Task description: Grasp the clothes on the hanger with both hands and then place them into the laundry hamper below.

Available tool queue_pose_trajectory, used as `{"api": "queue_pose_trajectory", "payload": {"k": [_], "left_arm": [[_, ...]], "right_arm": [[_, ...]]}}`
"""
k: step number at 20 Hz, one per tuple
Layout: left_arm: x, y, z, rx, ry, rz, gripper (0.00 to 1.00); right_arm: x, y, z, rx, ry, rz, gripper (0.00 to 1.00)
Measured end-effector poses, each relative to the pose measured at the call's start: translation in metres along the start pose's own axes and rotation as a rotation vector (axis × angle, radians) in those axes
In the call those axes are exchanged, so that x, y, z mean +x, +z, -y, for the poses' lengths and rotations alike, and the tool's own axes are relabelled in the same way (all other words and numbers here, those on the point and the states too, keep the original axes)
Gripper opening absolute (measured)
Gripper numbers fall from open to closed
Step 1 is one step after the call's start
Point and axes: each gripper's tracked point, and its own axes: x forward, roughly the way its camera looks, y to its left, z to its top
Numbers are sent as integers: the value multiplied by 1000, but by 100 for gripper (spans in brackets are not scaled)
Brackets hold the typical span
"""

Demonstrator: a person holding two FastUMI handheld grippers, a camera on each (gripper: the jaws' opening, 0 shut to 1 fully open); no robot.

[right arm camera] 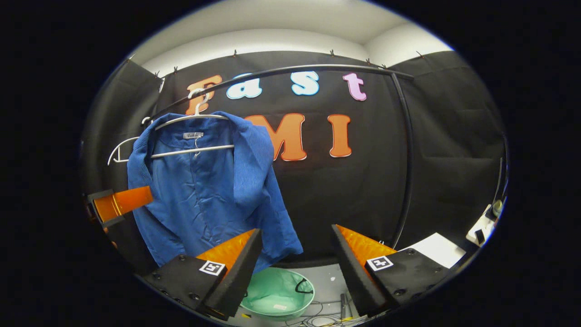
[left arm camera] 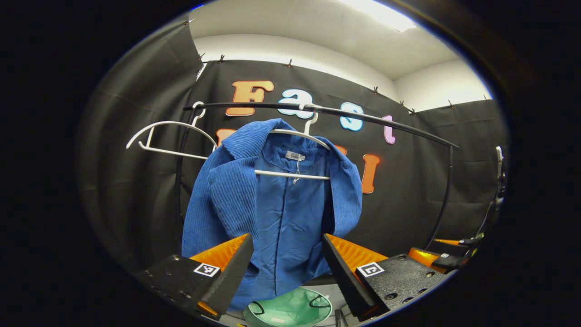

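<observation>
A blue corduroy jacket is seen draped on a white hanger hooked over a curved black rail, with its front open and the lining and a small neck label exposed. Directly beneath it, on the floor, a pale green laundry hamper with dark handles is placed; its near rim is cut off at the lower edge of the left gripper view. A second, bare white hanger is hung on the rail beside the jacket. The left gripper is held level and pointed straight at the jacket's lower half, its fingers spread wide and nothing held between them; whether the cloth is touched cannot be told, since the hem is overlapped by the fingers in that view. In the right gripper view the right gripper is aimed to the side of the jacket, toward the black cloth wall, likewise spread wide and empty, with the hamper seen below between its fingers. The left gripper appears at that view's edge, close beside the jacket's sleeve and partly cut off. Some cables are lying on the floor by the hamper.
</observation>
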Motion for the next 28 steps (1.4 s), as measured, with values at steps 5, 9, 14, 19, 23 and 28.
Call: {"api": "queue_pose_trajectory", "payload": {"k": [5, 9, 14, 19, 23, 28], "left_arm": [[-1, -8, -11, 14, 2, -27, 95], [-4, -8, -17, 14, 12, -28, 98], [-3, -11, -24, -1, 39, -36, 95], [-1, -13, -29, 4, 66, -42, 95], [-1, -15, -34, 6, 89, -46, 95], [4, -17, -43, 2, 119, -52, 99]], "right_arm": [[-3, -22, -4, 19, -19, -30, 98], [-3, -16, -10, 18, -22, -36, 98], [-3, -6, -19, 1, -11, -26, 89], [9, 5, -31, -22, 19, -14, 89], [23, 16, -49, -24, 68, 0, 89], [43, 42, -73, -56, 134, 41, 89]]}}
